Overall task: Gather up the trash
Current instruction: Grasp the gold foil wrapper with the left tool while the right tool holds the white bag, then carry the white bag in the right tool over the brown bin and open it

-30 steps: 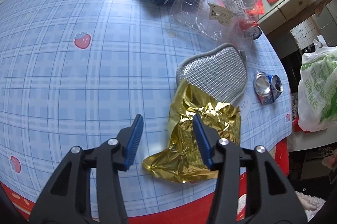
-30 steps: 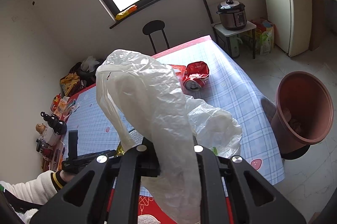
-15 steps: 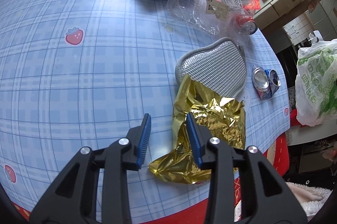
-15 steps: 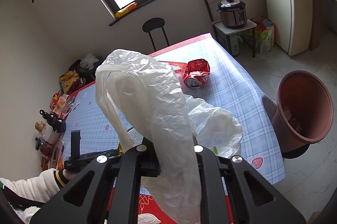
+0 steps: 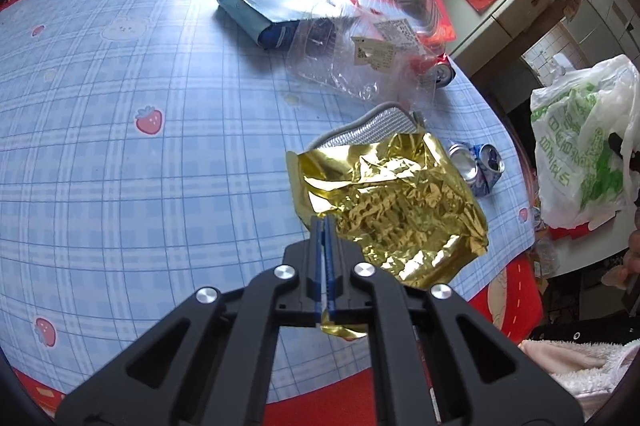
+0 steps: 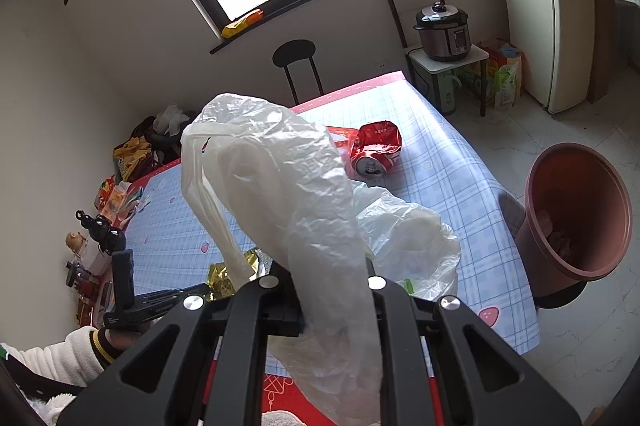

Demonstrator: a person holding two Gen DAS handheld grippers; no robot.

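My left gripper (image 5: 323, 222) is shut on one edge of a crumpled gold foil wrapper (image 5: 392, 202), jaws closing tight, pads pressed on the foil. The wrapper hangs lifted above the blue checked table (image 5: 120, 146). Past the table's right edge, my right gripper (image 6: 324, 306) is shut on a white plastic bag (image 6: 280, 166); the bag covers its fingertips. That bag, printed green, also shows in the left wrist view (image 5: 580, 146). A little of the gold wrapper (image 6: 222, 276) shows behind the bag.
On the table lie a grey mesh pad (image 5: 372, 128), a crushed blue can (image 5: 478, 168), a red can (image 6: 376, 148), clear plastic packaging (image 5: 352, 58), a red tray (image 5: 404, 2) and a blue pouch (image 5: 260, 10). A brown bucket (image 6: 576, 210) stands on the floor.
The left jaws have closed on the gold wrapper's edge and risen, lifting it off the table and over the mesh pad. The right gripper and its bag have kept still.
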